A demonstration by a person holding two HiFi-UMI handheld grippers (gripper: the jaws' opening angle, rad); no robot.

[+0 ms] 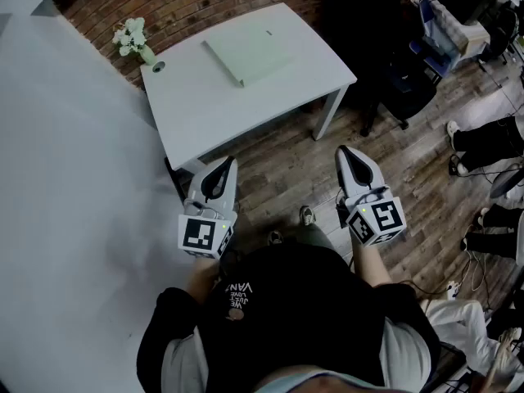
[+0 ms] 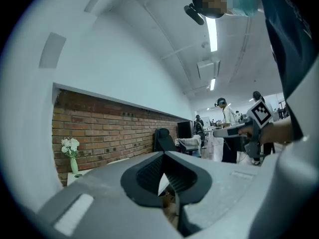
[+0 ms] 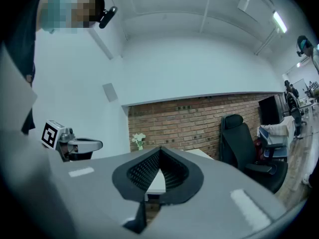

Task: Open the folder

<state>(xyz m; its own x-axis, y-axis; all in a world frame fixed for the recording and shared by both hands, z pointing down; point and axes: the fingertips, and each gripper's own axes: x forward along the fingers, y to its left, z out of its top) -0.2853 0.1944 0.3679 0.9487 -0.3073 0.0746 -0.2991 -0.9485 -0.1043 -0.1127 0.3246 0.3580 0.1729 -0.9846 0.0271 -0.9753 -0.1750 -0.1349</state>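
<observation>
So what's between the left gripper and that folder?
Only bare table. The head view shows nothing standing between the left gripper and the folder.

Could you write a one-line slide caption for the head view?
Person faces a white table bearing a closed folder, left gripper and right gripper both shut, empty, short of it.

Open tabletop [image 1: 205, 113] around folder [image 1: 248, 51]; flower vase [image 1: 146, 52] at corner.
</observation>
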